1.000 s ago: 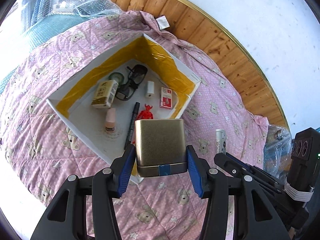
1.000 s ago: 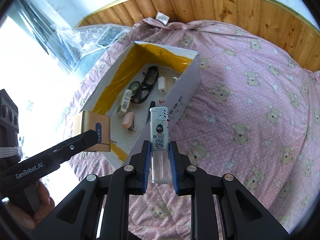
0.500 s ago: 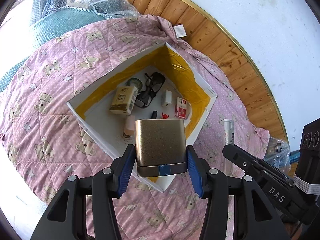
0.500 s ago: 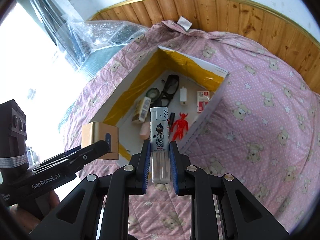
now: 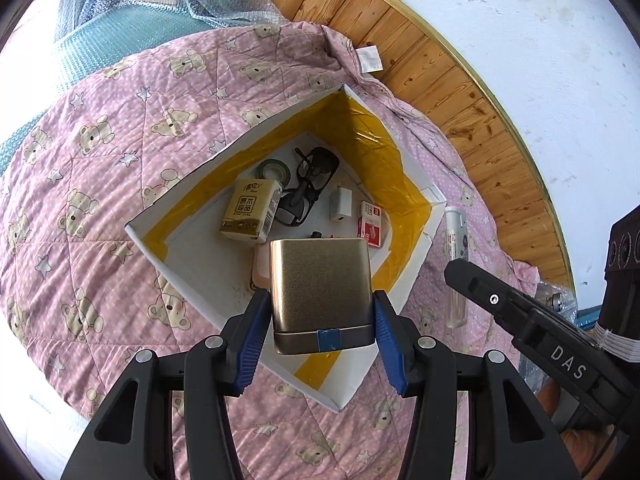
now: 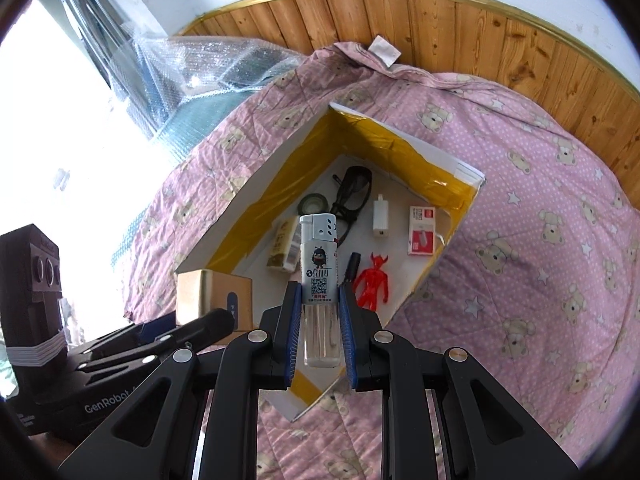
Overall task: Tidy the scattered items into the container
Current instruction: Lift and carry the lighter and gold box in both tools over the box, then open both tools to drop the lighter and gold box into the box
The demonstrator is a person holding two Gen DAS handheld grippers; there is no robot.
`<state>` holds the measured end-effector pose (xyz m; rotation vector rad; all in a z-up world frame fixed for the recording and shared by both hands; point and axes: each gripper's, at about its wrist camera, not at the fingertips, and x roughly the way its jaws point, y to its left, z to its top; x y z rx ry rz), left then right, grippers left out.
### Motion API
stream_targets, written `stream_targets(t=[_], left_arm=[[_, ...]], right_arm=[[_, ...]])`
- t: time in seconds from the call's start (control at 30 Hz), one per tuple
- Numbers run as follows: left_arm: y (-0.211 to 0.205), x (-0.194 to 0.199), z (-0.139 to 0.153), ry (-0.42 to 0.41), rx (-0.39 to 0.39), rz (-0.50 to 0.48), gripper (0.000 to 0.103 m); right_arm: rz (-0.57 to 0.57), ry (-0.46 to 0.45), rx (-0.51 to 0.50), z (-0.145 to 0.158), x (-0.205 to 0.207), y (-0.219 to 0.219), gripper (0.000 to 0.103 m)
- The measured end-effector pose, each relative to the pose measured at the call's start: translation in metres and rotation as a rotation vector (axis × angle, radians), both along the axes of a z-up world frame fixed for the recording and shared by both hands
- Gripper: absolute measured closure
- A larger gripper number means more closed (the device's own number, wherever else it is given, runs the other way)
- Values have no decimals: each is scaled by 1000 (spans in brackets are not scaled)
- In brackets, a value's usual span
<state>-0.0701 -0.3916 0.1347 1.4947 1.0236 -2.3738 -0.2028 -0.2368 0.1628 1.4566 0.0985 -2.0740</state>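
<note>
The gold tin point(image 5: 320, 292) sits clamped between the blue pads of the left gripper point(image 5: 318, 330), held in the air over the near corner of the box point(image 5: 148, 236). The lighter point(image 6: 319, 280) stands upright, pinched at its clear lower half by the right gripper point(image 6: 320, 334), also above the box's near edge. From the right wrist view the tin point(image 6: 214, 294) hangs just left of the lighter, the two grippers close side by side but apart. The box is white with yellow tape lining its walls, and it lies open on a pink bear-print quilt point(image 6: 540, 280). Inside it are a tissue pack point(image 5: 252, 210), a tape roll point(image 5: 274, 170), black glasses point(image 5: 310, 184), a white charger point(image 5: 341, 206), a red-and-white carton point(image 6: 421, 230), a black pen point(image 6: 352, 266), a red figure point(image 6: 372, 280) and a pinkish bottle point(image 5: 262, 264), the last mostly hidden behind the tin. Beyond the quilt run a wooden board point(image 6: 460, 28) and a white wall, with bubble wrap point(image 6: 200, 64) heaped to the left.
</note>
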Motion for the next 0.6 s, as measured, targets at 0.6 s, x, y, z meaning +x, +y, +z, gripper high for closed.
stream_targets(t=[0.6], left_arm=[[-4,-56,-45,-85,35,-34,51]], right_arm=[[37,-35,38,-36,-76,-34,83]])
